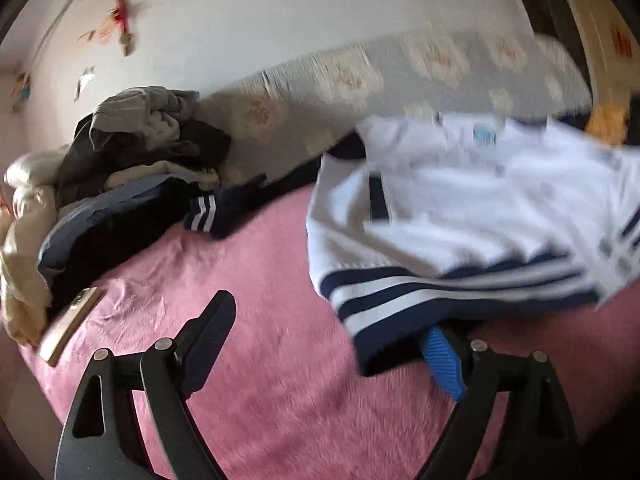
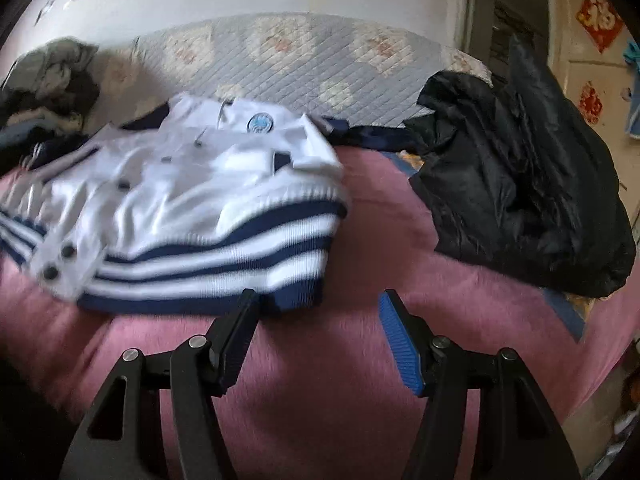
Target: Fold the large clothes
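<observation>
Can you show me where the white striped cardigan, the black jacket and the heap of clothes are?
white striped cardigan (image 2: 180, 184): right wrist view, on its white front.
black jacket (image 2: 520, 184): right wrist view, on its crumpled middle.
heap of clothes (image 1: 132, 152): left wrist view, on the dark garments.

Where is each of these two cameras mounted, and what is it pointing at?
Left wrist: rides the left gripper, aimed down over the pink blanket toward a clothes pile; its open black fingers show.
Right wrist: rides the right gripper, facing a black jacket; its open fingers show.
Shared: the white navy-striped cardigan, blanket, quilted headboard.
</observation>
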